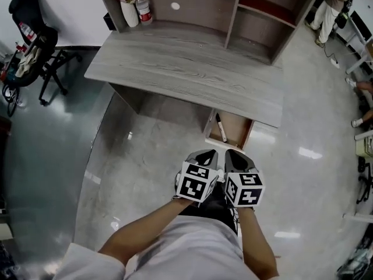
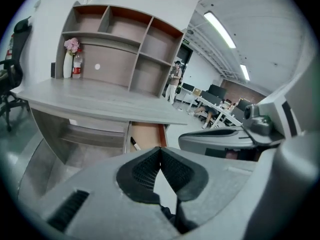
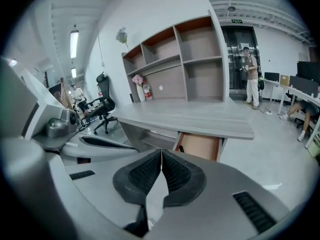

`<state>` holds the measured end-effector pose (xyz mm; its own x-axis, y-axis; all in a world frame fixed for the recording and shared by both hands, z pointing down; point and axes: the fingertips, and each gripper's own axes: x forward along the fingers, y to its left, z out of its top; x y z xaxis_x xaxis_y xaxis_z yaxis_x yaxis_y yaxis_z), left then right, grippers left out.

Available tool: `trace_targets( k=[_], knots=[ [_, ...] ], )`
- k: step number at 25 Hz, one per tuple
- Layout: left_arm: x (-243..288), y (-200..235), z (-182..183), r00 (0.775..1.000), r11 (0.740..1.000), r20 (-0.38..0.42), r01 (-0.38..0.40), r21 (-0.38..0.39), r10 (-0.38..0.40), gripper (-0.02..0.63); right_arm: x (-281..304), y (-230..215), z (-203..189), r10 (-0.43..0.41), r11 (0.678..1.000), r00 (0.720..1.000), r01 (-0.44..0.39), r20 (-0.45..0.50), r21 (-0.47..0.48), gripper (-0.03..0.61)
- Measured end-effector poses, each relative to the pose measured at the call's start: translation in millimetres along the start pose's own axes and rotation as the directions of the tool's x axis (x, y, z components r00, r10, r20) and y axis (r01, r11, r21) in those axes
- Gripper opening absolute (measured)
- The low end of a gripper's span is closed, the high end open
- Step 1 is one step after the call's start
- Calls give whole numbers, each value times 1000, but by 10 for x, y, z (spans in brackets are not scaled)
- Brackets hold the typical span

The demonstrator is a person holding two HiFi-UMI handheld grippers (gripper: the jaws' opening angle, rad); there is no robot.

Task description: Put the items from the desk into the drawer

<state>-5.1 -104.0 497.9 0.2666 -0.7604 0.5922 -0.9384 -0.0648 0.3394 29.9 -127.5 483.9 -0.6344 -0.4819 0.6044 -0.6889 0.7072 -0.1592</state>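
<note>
At the far left back corner of the grey wood-grain bench [image 1: 192, 69] I see a white ceramic vase with pink flowers [image 1: 129, 10] and, just beside it on its right, a clear plastic bottle with a red label [image 1: 144, 7]. Both stand upright against the shelving, tucked out of the working area, and I judge they are the items not yet moved. The rest of the bench top is bare.

My left gripper [image 1: 207, 154] is held low in front of my body, well back from the bench. Its jaws are pressed together with nothing between them. My right gripper [image 1: 236, 154] sits just beside it, likewise shut and empty. I read this as a resting pose between moves, with both tools parked side by side.

Further right, under the bench's right end, the brown wooden drawer [image 1: 238, 130] is pulled open so that things can go in from above. A black marker pen [image 1: 221, 128] lies along its left side. From here, I judge the next reach goes up and left to the bottle or the vase.
</note>
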Motion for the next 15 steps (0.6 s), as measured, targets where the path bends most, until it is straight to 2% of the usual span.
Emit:
trace_targets(
  k=[10, 15],
  knots=[
    [-329, -328, 240, 997, 992, 41, 62, 109, -67, 5, -501, 198, 295, -10, 998, 994, 16, 107, -55, 2],
    [-385, -378, 277, 996, 990, 49, 64, 126, -71, 3, -578, 229, 284, -17, 998, 993, 24, 117, -59, 2]
  ],
)
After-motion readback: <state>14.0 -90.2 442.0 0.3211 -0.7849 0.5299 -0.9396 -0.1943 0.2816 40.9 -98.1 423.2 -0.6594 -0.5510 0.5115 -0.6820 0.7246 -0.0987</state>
